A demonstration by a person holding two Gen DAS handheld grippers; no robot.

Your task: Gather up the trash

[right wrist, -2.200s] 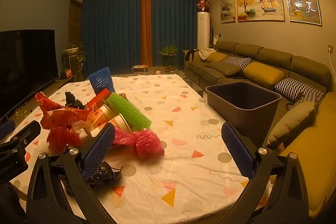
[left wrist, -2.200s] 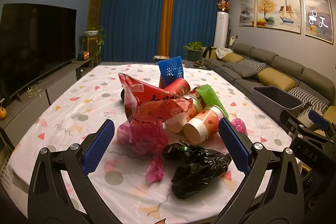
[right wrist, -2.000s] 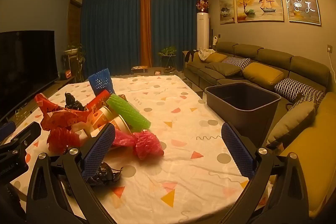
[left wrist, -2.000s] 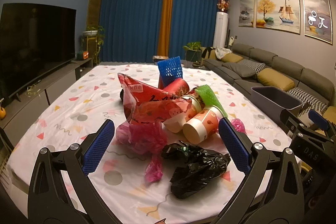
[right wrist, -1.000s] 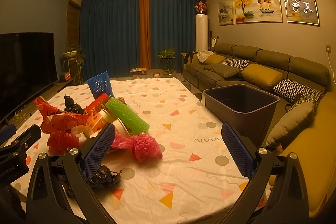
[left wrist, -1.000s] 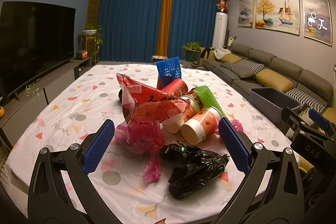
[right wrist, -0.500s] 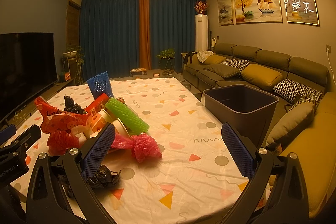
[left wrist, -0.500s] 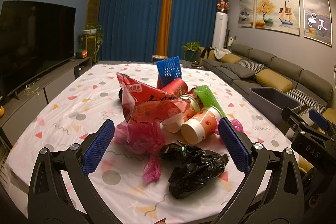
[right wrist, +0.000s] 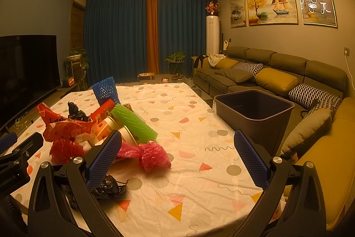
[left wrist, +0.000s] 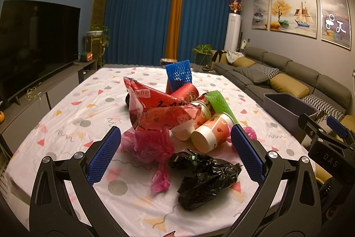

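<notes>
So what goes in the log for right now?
left claw: open, empty | right claw: open, empty | trash pile: on table | bin: empty

two paper cups (left wrist: 208,132), two foam nets (left wrist: 178,74), one bin (right wrist: 255,112), three paintings (right wrist: 271,4)

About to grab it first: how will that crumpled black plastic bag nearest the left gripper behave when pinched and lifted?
The black plastic bag looks thin and crumpled, so it will probably be floppy and very light. Its glossy wrinkles suggest that it may slip unless a bunched fold is pinched. Pushed, it would likely slide on the tablecloth rather than roll.
</notes>
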